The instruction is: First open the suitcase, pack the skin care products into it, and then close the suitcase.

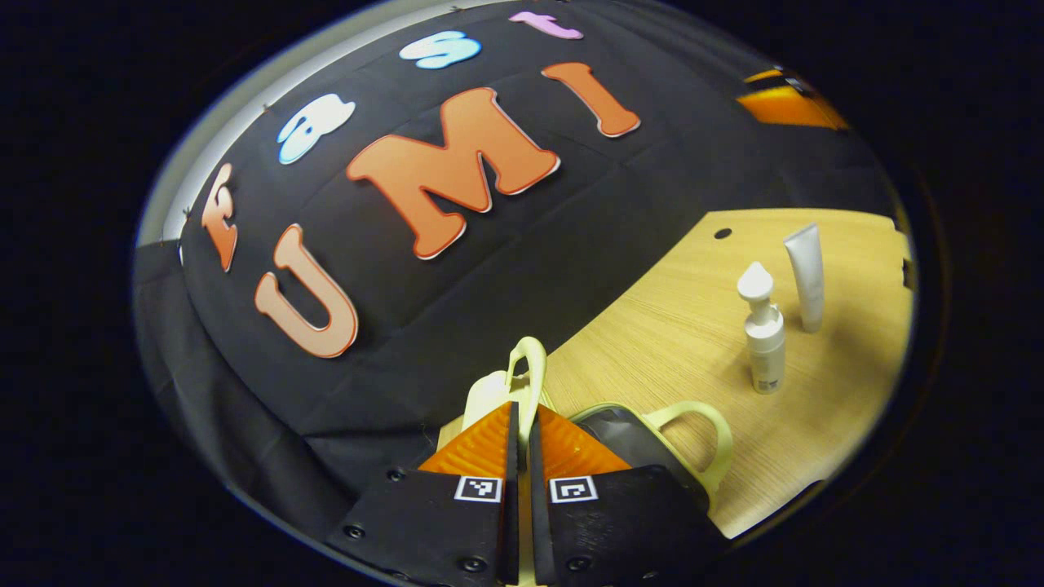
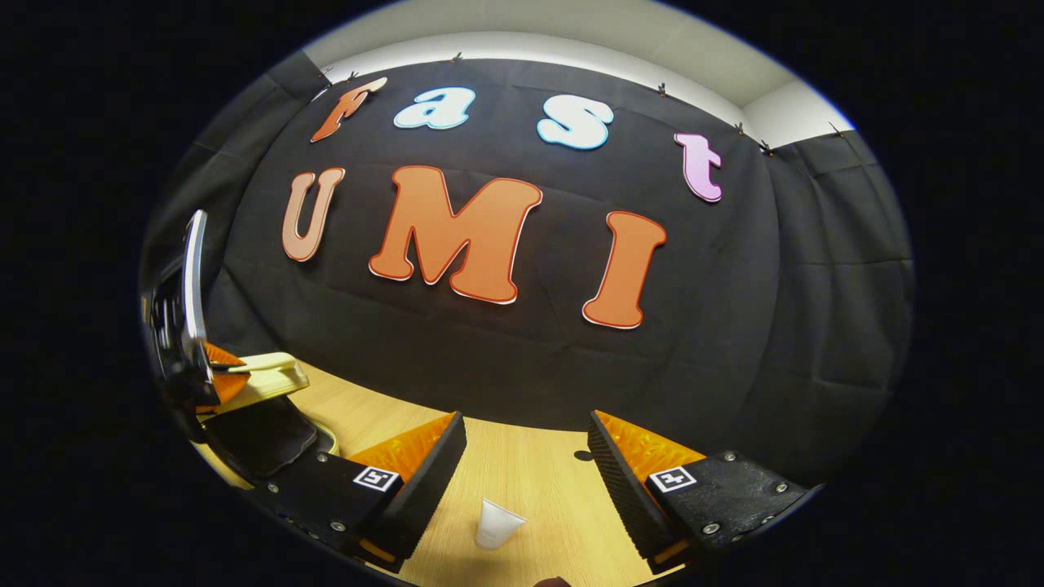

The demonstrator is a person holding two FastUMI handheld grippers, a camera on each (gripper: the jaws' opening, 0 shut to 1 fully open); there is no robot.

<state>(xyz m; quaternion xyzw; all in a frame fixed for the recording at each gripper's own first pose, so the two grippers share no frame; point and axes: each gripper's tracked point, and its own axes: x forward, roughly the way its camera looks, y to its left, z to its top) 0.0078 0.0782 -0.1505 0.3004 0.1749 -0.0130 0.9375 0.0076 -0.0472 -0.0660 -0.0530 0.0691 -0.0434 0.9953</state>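
On the wooden table (image 1: 669, 342), the left gripper (image 1: 523, 424) pinches the suitcase (image 1: 628, 440) lid's handle (image 1: 528, 367), while the right gripper (image 2: 526, 444) gapes wide above a tube (image 2: 496, 523).

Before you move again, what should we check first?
1. Left gripper shut on the handle: ok.
2. Suitcase open wide enough for packing: cannot tell; the lid looks lifted.
3. Right gripper open, ready to grab: ok.
4. White product lined up between the right gripper's fingers: ok, though not gripped yet.
5. Bottle and tube packed: not ok; both stand upright on the table.
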